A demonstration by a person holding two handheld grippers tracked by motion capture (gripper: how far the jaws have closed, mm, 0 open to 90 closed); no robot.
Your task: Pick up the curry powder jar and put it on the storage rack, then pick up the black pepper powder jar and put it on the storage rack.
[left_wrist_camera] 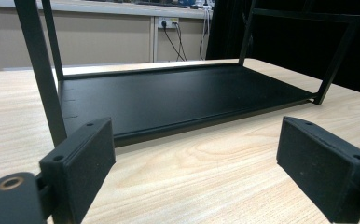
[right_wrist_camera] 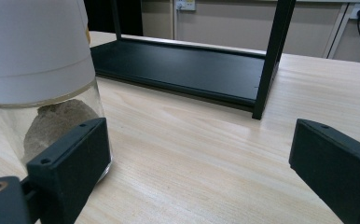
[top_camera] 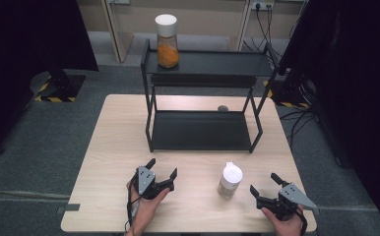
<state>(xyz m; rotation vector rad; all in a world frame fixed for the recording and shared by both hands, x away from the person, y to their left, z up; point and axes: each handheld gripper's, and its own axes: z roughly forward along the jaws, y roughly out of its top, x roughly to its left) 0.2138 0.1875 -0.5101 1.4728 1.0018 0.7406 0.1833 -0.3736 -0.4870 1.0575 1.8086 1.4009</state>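
The table (top_camera: pixel 114 147) has a pale wood-grain top with rounded corners. A two-tier rack (top_camera: pixel 203 130) of matte black metal, built from thin square posts and flat shelves, stands toward the far edge of the surface. On the left end of its upper shelf sits a clear jar (top_camera: pixel 167 42) with a white cylindrical cap and orange contents. A second jar (top_camera: pixel 230 181), clear-walled with a smooth white cap, stands upright on the surface near the near edge, right of centre; in the right gripper view its lower part holds a greyish-tan granular material, possibly a powder, though the close framing leaves this uncertain. The right gripper (top_camera: pixel 267 189) rests near the near right corner with its jaws spread wide and nothing between them; the capped jar stands just beside its left jaw, outside the gap, and contact cannot be confirmed. The left gripper (top_camera: pixel 162 169) sits near the near edge, left of centre, jaws likewise spread and empty, aimed at the lower shelf of the rack and well apart from the capped jar. A small dark rounded object (top_camera: pixel 222 108) lies on the surface behind the rack.
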